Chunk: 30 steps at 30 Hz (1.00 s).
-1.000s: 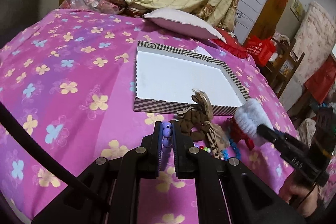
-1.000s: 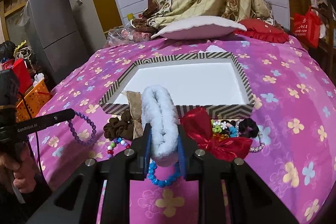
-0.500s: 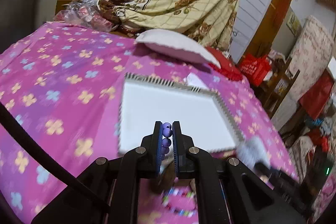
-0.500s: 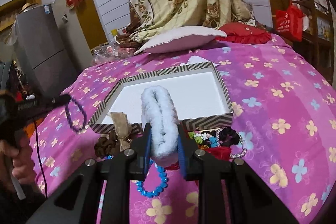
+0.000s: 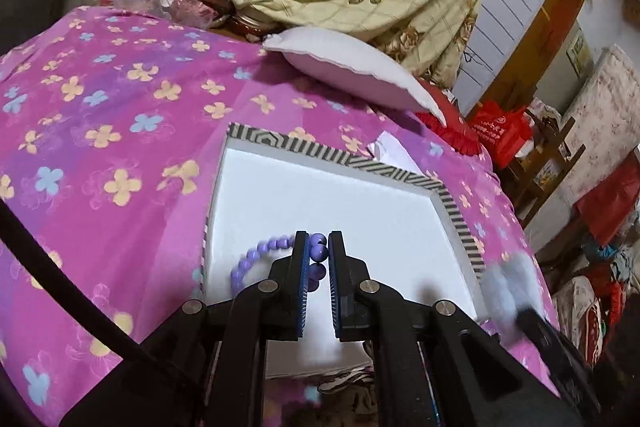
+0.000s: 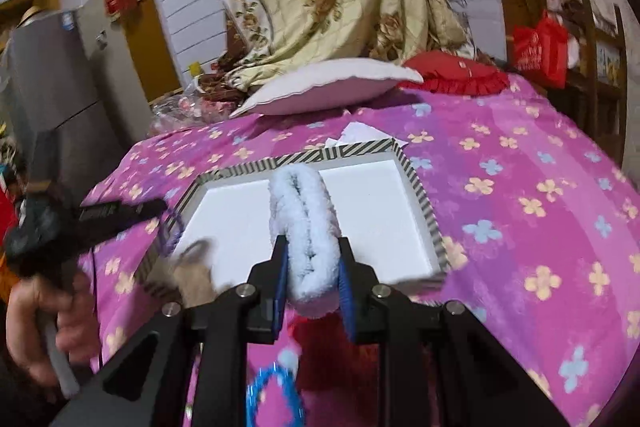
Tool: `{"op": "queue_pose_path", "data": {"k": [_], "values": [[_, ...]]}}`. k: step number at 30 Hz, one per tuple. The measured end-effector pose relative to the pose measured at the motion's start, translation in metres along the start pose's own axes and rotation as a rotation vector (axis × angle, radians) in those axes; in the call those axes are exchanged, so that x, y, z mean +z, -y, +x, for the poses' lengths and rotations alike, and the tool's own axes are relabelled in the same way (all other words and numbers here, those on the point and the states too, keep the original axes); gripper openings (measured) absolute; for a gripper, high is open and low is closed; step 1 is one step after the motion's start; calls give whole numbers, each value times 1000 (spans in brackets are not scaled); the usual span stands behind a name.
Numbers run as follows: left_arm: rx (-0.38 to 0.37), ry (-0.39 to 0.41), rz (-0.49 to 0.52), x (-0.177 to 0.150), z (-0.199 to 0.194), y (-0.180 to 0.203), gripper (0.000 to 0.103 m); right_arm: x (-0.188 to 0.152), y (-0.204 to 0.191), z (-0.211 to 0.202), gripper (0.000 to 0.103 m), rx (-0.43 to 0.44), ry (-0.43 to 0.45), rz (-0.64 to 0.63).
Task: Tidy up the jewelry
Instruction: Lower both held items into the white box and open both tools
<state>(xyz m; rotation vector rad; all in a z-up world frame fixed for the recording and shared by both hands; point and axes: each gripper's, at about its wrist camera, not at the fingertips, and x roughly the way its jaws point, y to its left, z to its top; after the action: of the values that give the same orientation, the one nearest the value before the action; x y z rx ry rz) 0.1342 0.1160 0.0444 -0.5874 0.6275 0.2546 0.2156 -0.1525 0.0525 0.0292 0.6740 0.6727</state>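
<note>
The left gripper (image 5: 319,251) pinches a purple round-bead bracelet (image 5: 256,259) that dangles over the near-left corner of the shallow white tray with a black-and-white striped rim (image 5: 452,207). The right gripper (image 6: 312,267) clamps a fluffy pale-blue scrunchie (image 6: 304,223) above the same tray. Released too close to the rim, the bracelet could drape over the edge and slide onto the pink flowered bedspread (image 5: 120,131).
</note>
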Motion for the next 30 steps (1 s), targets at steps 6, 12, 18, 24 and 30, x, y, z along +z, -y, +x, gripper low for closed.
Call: {"op": "queue_pose_path", "data": {"k": [6,12,18,24,30], "values": [[-2,-8,17,-8,5,5,0,0,12,51,26,-42,-95,78],[19,-28,-15,-7,8,-4,0,-7,21,60,27,-34,-98,128],[32,-76,-81,-11,16,-18,0,-5,24,53,55,-9,-67,113],[17,-87,-100,-15,15,-20,0,-2,19,42,56,23,-30,100],[15,-91,-98,-14,11,-20,0,-1,19,27,56,-7,15,89]]}}
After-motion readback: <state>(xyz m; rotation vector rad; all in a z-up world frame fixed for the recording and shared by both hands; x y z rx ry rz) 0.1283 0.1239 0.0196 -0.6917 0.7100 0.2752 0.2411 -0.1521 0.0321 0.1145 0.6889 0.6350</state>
